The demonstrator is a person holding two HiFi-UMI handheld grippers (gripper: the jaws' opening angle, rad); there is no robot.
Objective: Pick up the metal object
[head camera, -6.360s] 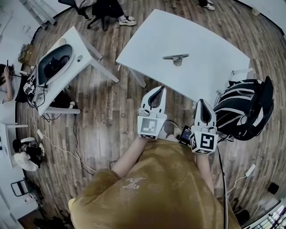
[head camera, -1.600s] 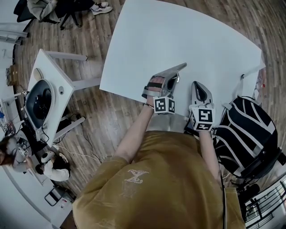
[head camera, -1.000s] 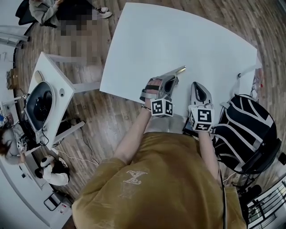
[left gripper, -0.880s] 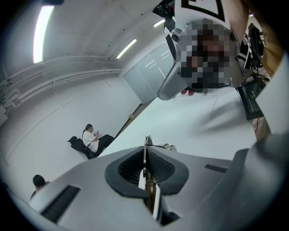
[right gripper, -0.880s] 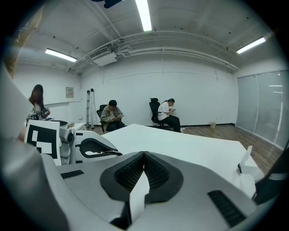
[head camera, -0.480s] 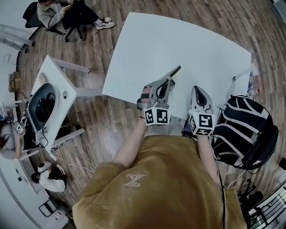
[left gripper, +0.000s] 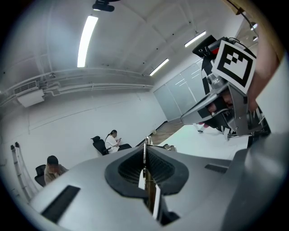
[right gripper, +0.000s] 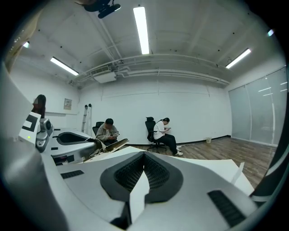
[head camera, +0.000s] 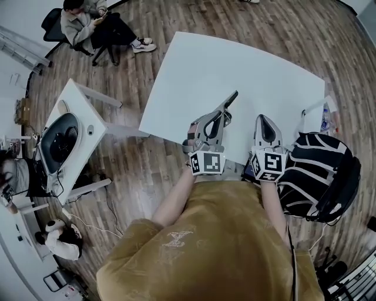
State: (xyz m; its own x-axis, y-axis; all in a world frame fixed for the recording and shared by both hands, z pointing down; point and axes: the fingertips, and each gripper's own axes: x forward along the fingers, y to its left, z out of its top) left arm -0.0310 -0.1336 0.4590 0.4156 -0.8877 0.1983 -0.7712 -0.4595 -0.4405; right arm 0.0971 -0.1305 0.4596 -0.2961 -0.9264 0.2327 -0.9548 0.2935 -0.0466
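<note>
The metal object is a thin flat strip. It sticks out forward from my left gripper, which is shut on it above the near edge of the white table. In the left gripper view the strip's edge runs between the closed jaws of the left gripper. My right gripper hovers beside it to the right, shut and empty. In the right gripper view the jaws of the right gripper meet with nothing between them, and the held strip shows at the left.
A black-and-white backpack sits right of the table, close to my right arm. A smaller white table with a black device stands at the left. A person sits on a chair at the far left. The floor is wood.
My left gripper has drawn back toward my body with the metal strip in it, off the table surface. The right gripper has stayed in about the same place.
</note>
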